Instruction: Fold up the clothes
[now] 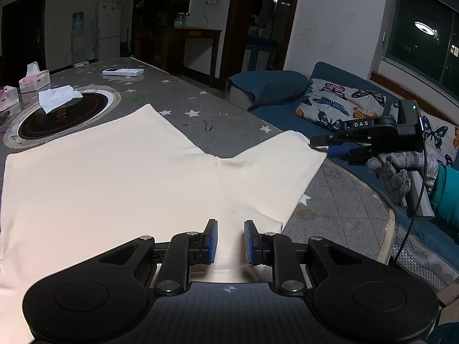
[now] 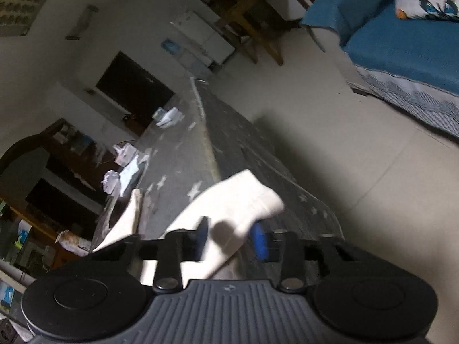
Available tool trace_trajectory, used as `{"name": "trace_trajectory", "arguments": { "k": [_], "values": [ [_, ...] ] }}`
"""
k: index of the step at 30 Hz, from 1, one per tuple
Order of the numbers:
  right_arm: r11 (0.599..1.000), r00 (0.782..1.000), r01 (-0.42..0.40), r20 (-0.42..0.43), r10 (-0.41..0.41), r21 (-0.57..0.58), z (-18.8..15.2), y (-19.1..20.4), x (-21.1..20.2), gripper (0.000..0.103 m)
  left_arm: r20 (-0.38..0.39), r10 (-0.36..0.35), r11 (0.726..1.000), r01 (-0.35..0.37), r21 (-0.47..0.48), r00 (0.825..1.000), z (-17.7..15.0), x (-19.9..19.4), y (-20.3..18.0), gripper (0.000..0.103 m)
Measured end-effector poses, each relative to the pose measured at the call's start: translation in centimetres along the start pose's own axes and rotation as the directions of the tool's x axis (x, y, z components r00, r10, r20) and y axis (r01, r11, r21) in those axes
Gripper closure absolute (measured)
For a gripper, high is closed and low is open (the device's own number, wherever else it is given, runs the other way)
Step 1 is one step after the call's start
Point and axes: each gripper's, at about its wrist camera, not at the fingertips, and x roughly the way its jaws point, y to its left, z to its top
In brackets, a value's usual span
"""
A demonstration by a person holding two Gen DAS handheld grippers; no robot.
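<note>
A cream garment (image 1: 120,177) lies spread flat on the grey star-patterned table (image 1: 218,123). My left gripper (image 1: 231,239) is open, its blue pads low over the garment's near edge with cloth showing between them. My right gripper (image 1: 314,142) is at the garment's far right corner (image 1: 295,140), at the table edge; its fingers look close together there. In the right wrist view the right gripper (image 2: 232,236) has its blue pads apart with a fold of the cream garment (image 2: 238,200) between them, over the table edge.
An inset round black hotplate (image 1: 63,114) with a white cloth (image 1: 57,96) on it lies beyond the garment. Tissue boxes (image 1: 34,78) and a white remote (image 1: 123,71) sit farther back. A blue sofa (image 1: 287,111) with butterfly cushions (image 1: 341,101) stands right of the table.
</note>
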Motion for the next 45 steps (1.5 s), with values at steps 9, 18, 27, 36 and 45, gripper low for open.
{"name": "trace_trajectory", "arguments": {
  "k": [9,18,27,36,45],
  "values": [
    [0.986,0.998,-0.006,0.058,0.016,-0.168,0.6,5.0,-1.6,0.099,0.001,-0.010,1.000,0.010,0.012,1.000,0.1,0.7,-0.7,0.081],
    [0.951,0.987,-0.126,0.059,0.148,-0.282,1.5,12.0,-2.8,0.099,0.003,-0.044,0.998,0.044,0.036,0.999,-0.4,1.3,-1.9,0.080],
    [0.861,0.959,-0.274,-0.048,0.281,-0.429,0.0,21.3,-2.4,0.099,0.080,-0.037,0.999,0.039,-0.024,0.996,-0.8,-1.8,-0.5,0.069],
    [0.744,0.912,-0.411,-0.235,0.336,-0.527,-4.9,29.8,1.3,0.099,0.145,0.124,0.978,-0.096,-0.184,0.982,-3.8,-7.7,5.2,0.065],
    [0.656,0.857,-0.480,-0.470,0.209,-0.583,-14.8,32.2,8.0,0.099,0.139,0.228,0.930,-0.173,-0.323,0.964,-7.3,-11.0,8.7,0.063]
  ]
}}
